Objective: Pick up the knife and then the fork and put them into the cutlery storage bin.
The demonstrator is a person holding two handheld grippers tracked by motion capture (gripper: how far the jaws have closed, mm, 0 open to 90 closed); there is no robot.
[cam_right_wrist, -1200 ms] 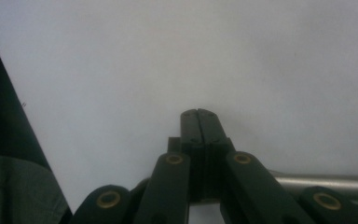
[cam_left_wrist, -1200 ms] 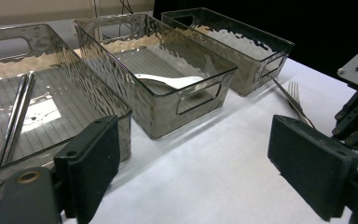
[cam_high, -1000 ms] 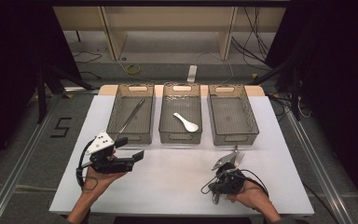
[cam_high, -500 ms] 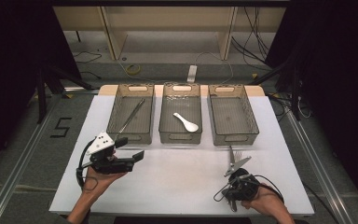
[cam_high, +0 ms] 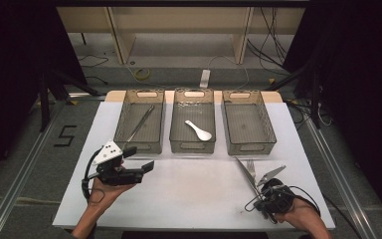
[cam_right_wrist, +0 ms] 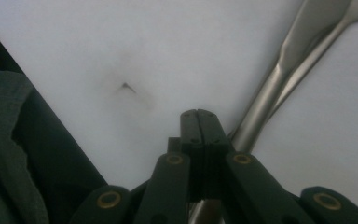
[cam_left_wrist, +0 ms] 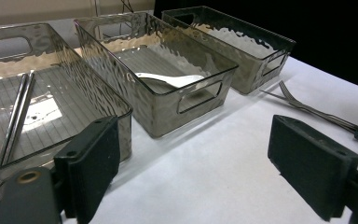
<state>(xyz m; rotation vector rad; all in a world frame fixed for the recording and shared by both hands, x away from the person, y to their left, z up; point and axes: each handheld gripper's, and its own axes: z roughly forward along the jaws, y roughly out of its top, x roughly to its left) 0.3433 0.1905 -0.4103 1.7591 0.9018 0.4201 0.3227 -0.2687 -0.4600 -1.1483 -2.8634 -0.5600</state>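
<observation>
A metal fork [cam_high: 251, 167] and a second long metal utensil [cam_high: 247, 175] lie together on the white table [cam_high: 194, 199], in front of the right bin. Their handles point at my right gripper [cam_high: 264, 195], near the front right edge. In the right gripper view its jaws [cam_right_wrist: 199, 116] are pressed together with nothing between them. The metal handles [cam_right_wrist: 265, 98] run beside and under them. My left gripper [cam_high: 142, 159] hovers at the front left, open and empty, aimed at the bins [cam_left_wrist: 200, 158]. The fork [cam_left_wrist: 307, 109] also lies at the right in the left gripper view.
Three clear bins stand in a row at the back. The left bin [cam_high: 121, 119] holds long metal sticks [cam_high: 139, 122]. A white spoon [cam_high: 199, 130] lies in the middle bin [cam_high: 173, 124]. Nothing lies in the right bin [cam_high: 248, 124].
My right gripper has drawn back toward the front right edge, away from the cutlery, which stays where it was. The left gripper has not moved.
</observation>
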